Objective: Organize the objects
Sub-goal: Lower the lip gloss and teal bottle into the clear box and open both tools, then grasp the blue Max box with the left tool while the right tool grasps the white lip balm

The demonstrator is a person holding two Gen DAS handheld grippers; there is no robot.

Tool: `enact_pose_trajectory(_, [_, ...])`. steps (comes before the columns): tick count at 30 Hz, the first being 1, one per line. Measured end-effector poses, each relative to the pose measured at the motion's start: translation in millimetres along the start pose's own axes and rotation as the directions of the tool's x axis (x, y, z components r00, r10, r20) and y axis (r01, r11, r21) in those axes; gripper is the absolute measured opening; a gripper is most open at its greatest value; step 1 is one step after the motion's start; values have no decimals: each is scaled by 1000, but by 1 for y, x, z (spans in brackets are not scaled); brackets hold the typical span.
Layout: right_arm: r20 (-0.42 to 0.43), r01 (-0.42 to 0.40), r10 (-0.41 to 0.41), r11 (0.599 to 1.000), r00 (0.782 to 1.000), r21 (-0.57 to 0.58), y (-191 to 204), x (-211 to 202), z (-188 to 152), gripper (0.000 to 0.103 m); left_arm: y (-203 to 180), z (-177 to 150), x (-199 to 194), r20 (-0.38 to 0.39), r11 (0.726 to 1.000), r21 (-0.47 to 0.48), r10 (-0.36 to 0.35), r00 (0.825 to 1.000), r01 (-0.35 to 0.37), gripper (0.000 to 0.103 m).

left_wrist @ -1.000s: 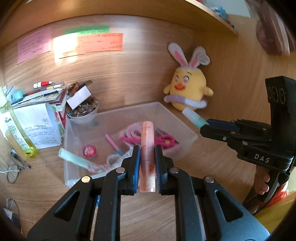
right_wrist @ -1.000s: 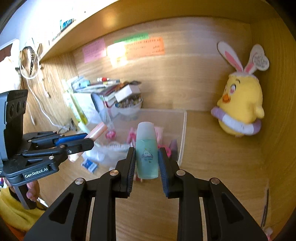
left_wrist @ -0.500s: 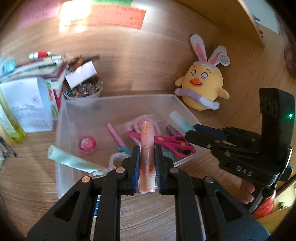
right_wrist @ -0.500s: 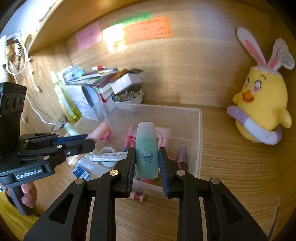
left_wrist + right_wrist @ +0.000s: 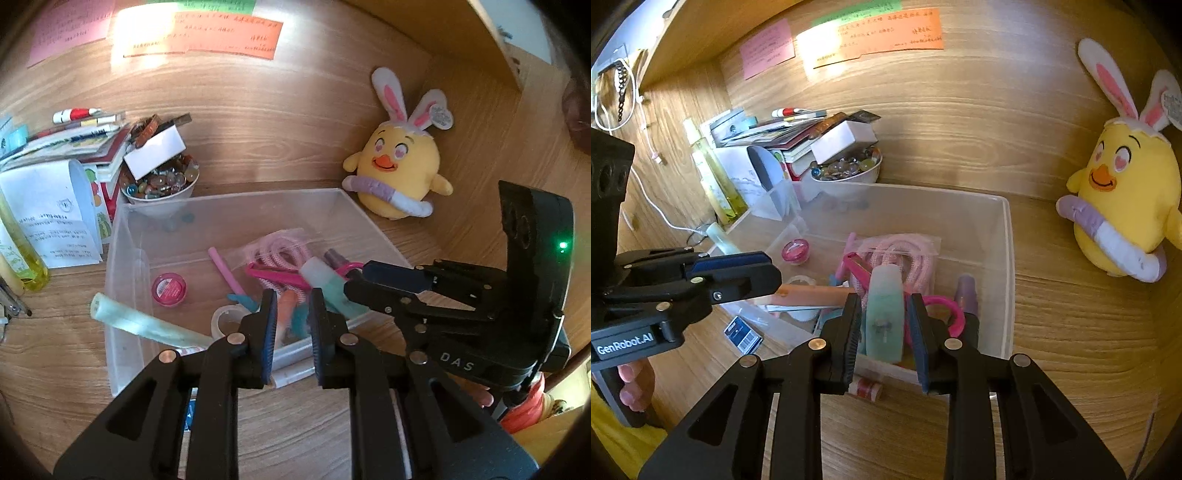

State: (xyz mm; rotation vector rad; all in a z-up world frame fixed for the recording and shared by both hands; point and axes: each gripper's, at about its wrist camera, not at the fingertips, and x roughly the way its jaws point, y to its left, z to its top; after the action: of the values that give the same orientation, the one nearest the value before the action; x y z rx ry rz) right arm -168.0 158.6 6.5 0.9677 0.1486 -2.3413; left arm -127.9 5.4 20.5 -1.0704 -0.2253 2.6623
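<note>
Left gripper [image 5: 291,325] fingers are spread a bit with a gap each side of the peach tube [image 5: 816,295], which lies loose in the clear bin [image 5: 1006,258] by its near edge. Right gripper [image 5: 884,325] is parted too; the teal bottle [image 5: 884,314] sits between its pads, seemingly touching neither, resting on the pink scissors [image 5: 273,275]

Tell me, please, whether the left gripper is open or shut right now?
Open. The left gripper shows a clear gap between its pads, and the orange tube lies loose in the clear bin.
</note>
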Motion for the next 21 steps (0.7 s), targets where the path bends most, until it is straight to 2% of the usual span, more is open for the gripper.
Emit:
enact_pose_trajectory(7, [47,-24,25,999,999,-22,9,-28,-7,48,2,-3,-26,52,1000,-29,13,999,-11,37])
enact_pose_trajectory(9, [56,-23,25,999,998,-39,14,-36,-11,48,3,-7,-35,67,999,-34,34,997,-32,47])
enact_pose_trajectory(11, [61,-26,29,998,998,-53,18,-43,-16,48,4,-11,-42,79,997,-45,64,995,-61,64])
enact_pose_trajectory(13, [60,-27,31,998,998,-65,22,-47,-21,49,7,-15,-51,101,995,-54,95,990,-89,71])
enact_pose_trajectory(17, [35,-27,30,996,999,-89,28,-48,-36,50,14,-27,-59,101,989,-60,139,985,-133,81])
enact_pose_trajectory(21, [-28,-15,12,994,1000,-106,29,-33,-51,53,25,-43,-57,59,982,-61,181,982,-177,83])
